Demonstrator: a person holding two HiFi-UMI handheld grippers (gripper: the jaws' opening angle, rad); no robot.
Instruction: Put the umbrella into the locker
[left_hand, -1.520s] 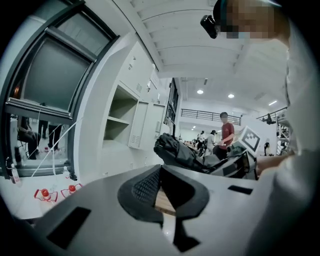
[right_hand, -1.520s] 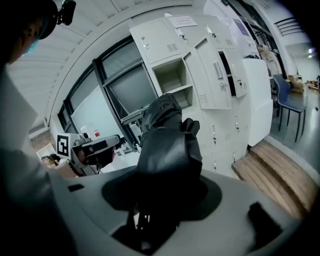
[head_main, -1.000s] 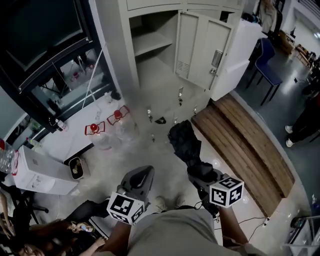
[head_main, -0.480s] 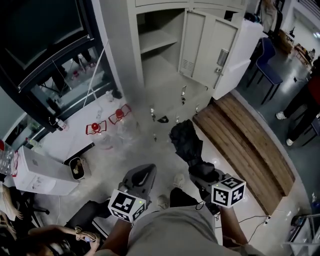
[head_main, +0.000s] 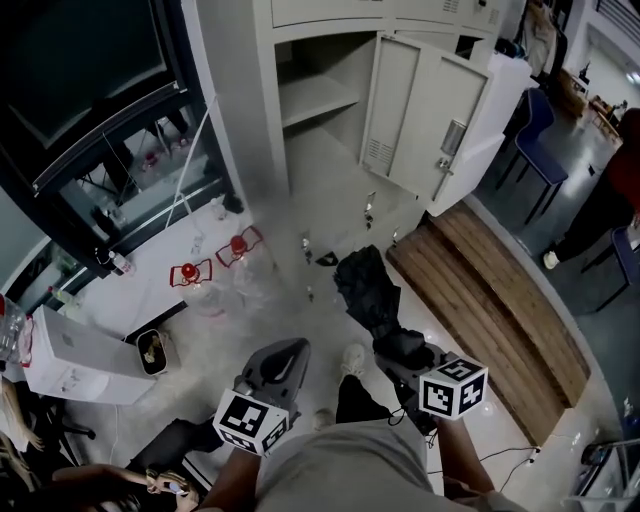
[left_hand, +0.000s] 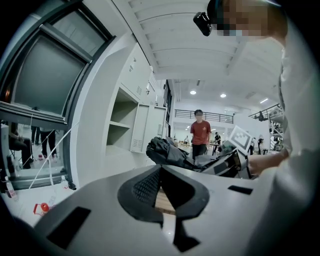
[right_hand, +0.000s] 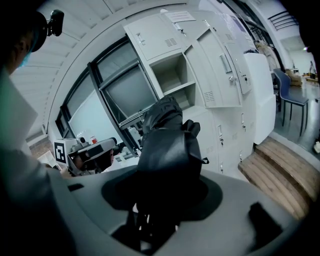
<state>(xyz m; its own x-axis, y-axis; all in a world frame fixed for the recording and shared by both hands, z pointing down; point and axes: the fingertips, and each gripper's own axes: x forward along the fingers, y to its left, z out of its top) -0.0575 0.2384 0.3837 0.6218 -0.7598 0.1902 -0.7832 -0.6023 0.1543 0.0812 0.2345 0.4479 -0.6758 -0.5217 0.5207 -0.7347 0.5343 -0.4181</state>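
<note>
The right gripper (head_main: 398, 342) is clamped on the folded black umbrella (head_main: 366, 288), the left gripper (head_main: 288, 352) is closed and empty (nothing between its jaws); the open locker (head_main: 318, 98) stands well ahead, so putting it inside is not yet done

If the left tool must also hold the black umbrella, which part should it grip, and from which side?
Probably the folded umbrella at its bunched canopy, just ahead of the right tool, approached from the left: that end sticks out free toward the open locker, and the left tool, now shut, is beside it.
</note>
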